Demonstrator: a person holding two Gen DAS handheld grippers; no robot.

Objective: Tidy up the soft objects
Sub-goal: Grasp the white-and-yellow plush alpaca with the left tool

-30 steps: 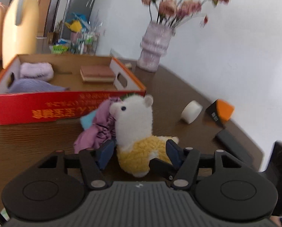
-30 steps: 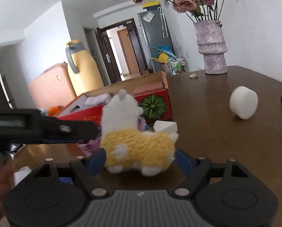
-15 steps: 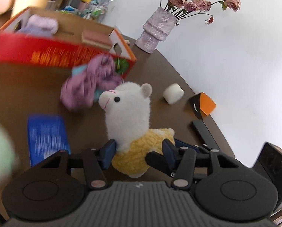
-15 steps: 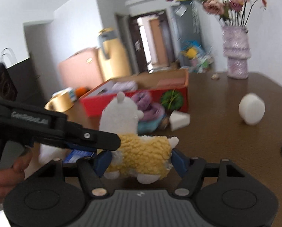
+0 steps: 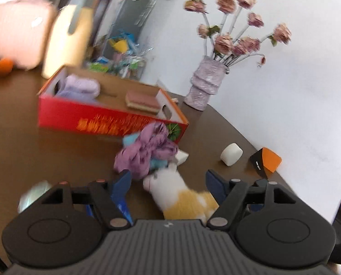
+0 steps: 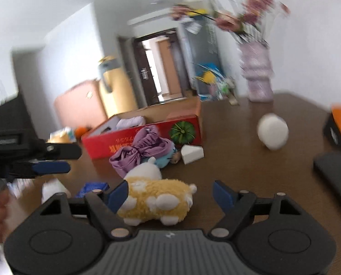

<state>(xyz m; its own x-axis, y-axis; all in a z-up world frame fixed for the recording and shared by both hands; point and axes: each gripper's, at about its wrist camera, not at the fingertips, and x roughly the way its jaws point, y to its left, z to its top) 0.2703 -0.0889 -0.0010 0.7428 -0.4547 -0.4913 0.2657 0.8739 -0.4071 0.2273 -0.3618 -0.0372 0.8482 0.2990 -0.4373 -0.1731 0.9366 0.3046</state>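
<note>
Alpaca plush (image 6: 156, 198) toppled on its side – both grippers' jaws apart, everything motion-blurred, rump hidden.

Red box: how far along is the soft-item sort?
Done: a lilac towel and a pink sponge block lie in the red box. In hand: nothing; both the left gripper and right gripper are open, the alpaca plush lying on its side between the fingers. Left: plush, purple cloth bundle, white foam pieces.

Dark wooden table (image 6: 250, 174), plush alpaca (image 6: 156, 197) on its side, red box (image 5: 106, 119), purple cloth (image 5: 147, 151), vase (image 5: 207, 84)
</note>
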